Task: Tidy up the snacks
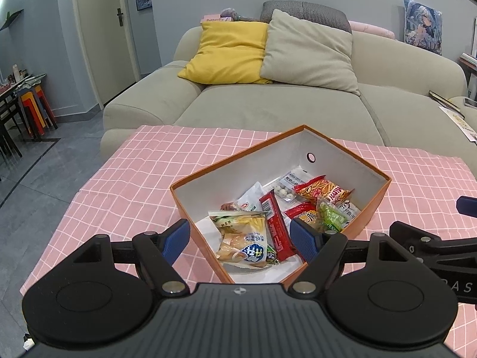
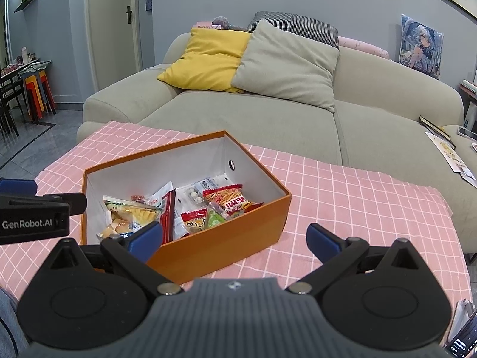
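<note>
An orange box point(image 2: 226, 238) with a white inside sits on a pink, white-checked cloth point(image 2: 357, 203) before a yellow cushion point(image 2: 205, 59).

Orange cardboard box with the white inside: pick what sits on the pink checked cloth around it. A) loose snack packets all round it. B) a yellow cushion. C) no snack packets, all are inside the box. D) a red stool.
C: the snack packets all lie inside the orange cardboard box; the pink checked cloth around it shows none.
</note>
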Available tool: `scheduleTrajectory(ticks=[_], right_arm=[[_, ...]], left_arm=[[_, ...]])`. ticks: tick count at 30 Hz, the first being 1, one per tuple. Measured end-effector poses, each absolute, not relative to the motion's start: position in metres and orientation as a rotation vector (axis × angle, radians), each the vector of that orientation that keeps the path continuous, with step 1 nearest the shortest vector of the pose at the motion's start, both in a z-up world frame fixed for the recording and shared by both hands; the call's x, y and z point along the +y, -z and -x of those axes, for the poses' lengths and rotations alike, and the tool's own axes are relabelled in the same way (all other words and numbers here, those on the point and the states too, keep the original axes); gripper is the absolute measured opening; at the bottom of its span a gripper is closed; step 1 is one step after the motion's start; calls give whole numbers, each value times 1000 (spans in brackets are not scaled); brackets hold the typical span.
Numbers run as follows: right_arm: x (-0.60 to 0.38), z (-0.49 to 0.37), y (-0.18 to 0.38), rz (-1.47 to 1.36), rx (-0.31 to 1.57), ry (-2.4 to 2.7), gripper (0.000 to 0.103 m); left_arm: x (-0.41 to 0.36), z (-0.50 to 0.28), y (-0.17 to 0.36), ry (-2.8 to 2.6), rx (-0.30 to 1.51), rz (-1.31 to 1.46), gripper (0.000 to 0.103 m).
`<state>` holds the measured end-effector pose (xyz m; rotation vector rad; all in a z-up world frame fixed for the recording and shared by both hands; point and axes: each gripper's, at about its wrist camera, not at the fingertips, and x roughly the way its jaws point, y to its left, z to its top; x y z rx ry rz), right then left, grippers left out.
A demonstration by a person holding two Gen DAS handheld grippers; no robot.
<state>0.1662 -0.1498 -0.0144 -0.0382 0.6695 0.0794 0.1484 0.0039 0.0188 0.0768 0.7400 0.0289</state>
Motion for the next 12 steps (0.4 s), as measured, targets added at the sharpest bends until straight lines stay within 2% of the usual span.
scheduleTrajectory(ticks=[12], right_arm=[[-149, -166, 15, 37, 672, -79, 99]], left_arm=[[6, -147, -18, -23, 737, -66, 89]])
